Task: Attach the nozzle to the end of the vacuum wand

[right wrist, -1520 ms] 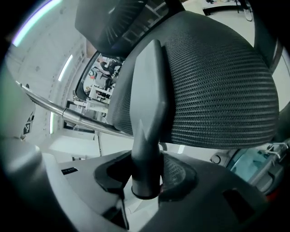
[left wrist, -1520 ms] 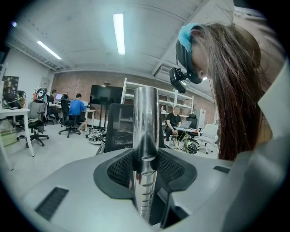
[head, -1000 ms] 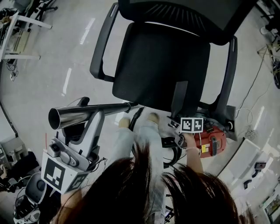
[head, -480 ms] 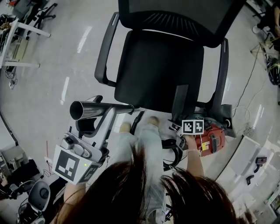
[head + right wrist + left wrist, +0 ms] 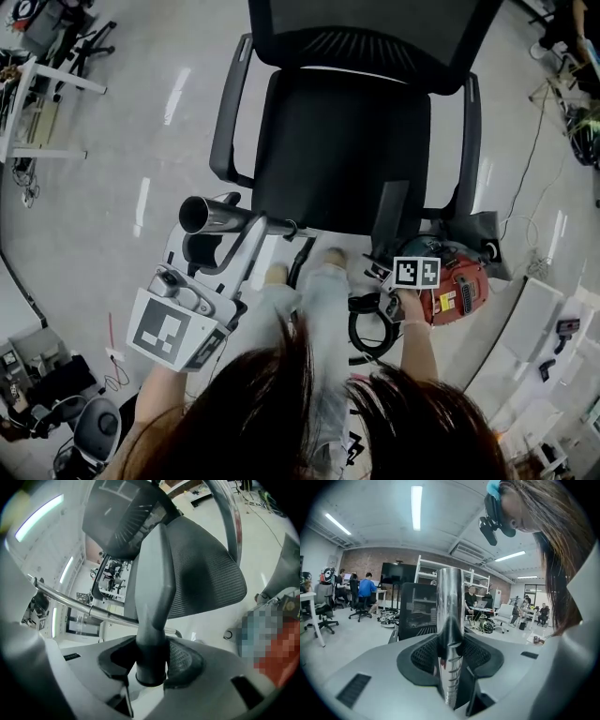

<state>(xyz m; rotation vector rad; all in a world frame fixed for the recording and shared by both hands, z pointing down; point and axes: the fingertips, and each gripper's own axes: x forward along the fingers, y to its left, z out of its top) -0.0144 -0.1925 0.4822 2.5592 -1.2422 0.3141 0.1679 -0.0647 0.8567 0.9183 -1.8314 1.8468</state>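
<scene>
Swung rightward since 1 second ago, the wand is clamped between the 2 jaws of the left gripper. The nozzle is held fast by the right gripper, well apart from the wand. The chair is seen beyond both.

Wand swung twd chair, seemingly.

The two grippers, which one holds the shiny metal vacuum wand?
The left gripper: its jaws clamp the shiny chrome wand. The right gripper holds a matte dark grey plastic nozzle instead.
</scene>
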